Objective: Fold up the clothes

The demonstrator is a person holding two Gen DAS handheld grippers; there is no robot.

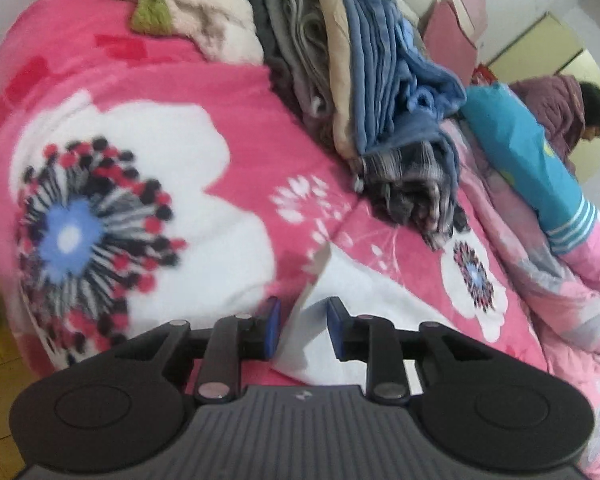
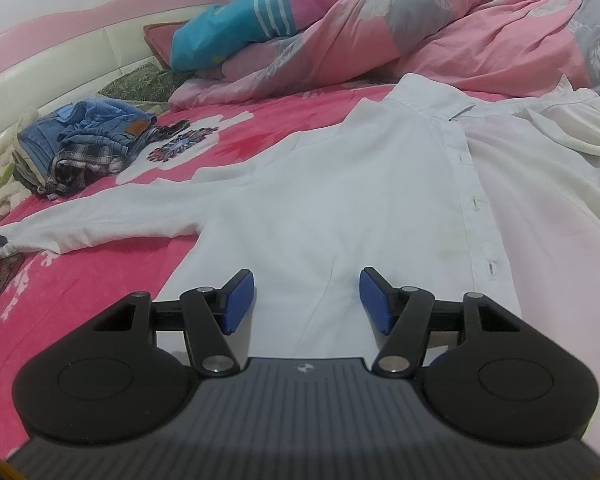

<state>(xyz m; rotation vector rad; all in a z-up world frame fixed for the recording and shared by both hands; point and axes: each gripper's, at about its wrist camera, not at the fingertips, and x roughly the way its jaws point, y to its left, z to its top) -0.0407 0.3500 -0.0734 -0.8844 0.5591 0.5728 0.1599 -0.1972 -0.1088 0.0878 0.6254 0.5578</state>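
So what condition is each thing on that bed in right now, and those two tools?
white shirt: spread flat, unfolded, placket open, one sleeve stretched out sideways
sleeve end: between the left jaws, not clamped
left gripper: jaws open
right gripper: jaws open, above the shirt
pile of clothes: folded, stacked
pink duvet: rumpled

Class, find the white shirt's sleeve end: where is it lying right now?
In the left wrist view, the sleeve end lies on the pink floral blanket, between the fingers of the open left gripper, below the pile of folded clothes.
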